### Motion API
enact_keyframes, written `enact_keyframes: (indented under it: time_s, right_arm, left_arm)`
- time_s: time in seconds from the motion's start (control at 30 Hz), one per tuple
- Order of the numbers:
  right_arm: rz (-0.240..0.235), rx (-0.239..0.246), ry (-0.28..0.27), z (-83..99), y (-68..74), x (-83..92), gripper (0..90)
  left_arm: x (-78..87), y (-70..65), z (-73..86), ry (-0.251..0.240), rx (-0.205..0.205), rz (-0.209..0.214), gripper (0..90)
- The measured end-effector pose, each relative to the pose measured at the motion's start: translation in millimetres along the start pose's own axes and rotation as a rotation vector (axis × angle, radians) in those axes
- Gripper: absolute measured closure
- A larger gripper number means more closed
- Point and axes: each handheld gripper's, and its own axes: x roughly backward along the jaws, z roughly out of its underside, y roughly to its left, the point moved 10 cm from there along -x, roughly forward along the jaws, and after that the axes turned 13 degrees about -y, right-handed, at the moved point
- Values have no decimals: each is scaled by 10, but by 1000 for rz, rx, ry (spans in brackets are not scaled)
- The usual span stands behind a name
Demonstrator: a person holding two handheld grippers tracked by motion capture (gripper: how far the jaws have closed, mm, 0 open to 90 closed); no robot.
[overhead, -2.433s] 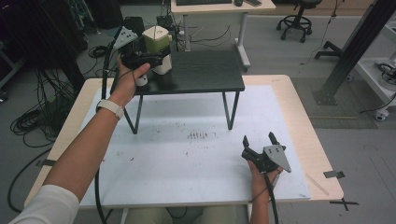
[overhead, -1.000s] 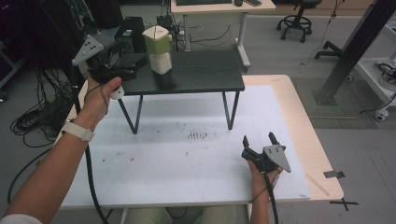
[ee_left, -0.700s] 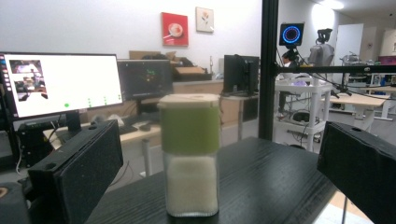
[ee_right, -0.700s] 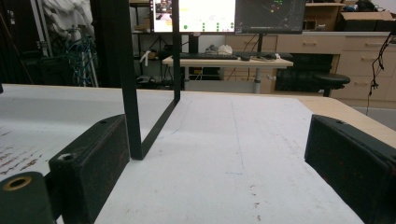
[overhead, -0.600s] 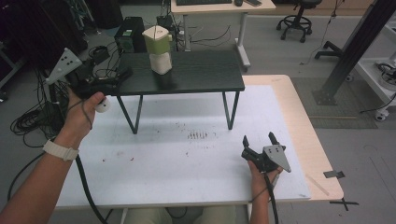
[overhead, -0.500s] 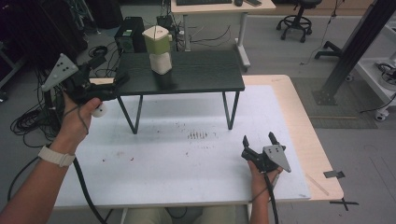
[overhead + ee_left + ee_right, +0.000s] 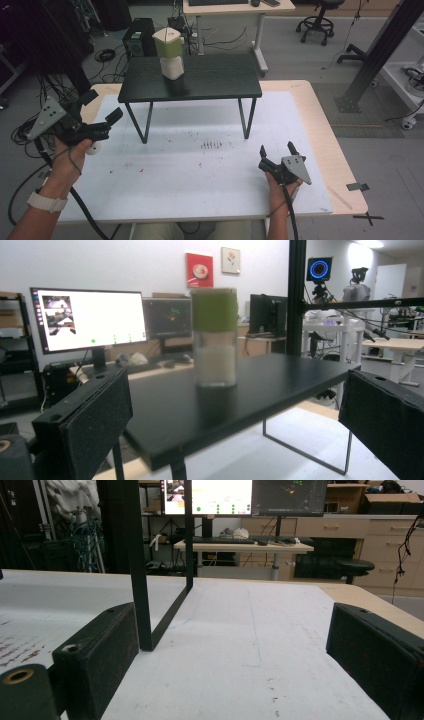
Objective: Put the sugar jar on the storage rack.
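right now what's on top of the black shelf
One container with a green upper band and whitish lower part stands upright near the far left of the black shelf. Its contents cannot be made out.

Robotics lab: lit flat computer monitors stood beyond left jaws, ring-lit black camera rig farther right; wooden office desk with keyboard beyond right jaws; tangled black floor cables.
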Motion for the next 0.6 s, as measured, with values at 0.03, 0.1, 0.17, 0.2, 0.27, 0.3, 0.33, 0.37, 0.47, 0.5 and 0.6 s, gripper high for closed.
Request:
enact_keyframes:
  time_s: [0.03,0.1,0.17,0.2,0.27,0.3,0.33,0.37,0.47,0.5,0.6]
  right_arm:
    - [0,0,0,0,0,0,75]
    - [0,1,0,0,0,0,75]
    - [0,1,2,2,1,0,75]
    - [0,1,2,2,1,1,75]
    - [0,0,2,2,0,1,75]
    - [0,0,3,3,0,0,75]
    - [0,0,3,3,0,0,75]
    - [1,0,4,3,0,0,75]
    - [0,-1,3,3,0,0,75]
    - [0,-1,4,3,0,0,75]
    - [0,-1,4,3,0,0,75]
  left_arm:
    - [31,3,33,3,-4,-5,10]
    - [113,17,133,4,1,-22,10]
    - [165,41,217,14,-2,-38,10]
    - [190,56,258,17,1,-47,10]
    - [239,82,333,20,4,-62,11]
    - [263,94,368,21,7,-68,12]
    - [290,105,415,23,12,-74,13]
    - [306,114,444,28,8,-79,13]
    - [366,139,556,51,-5,-98,16]
    - [384,145,591,58,-12,-103,16]
    - [449,165,710,67,-4,-124,16]
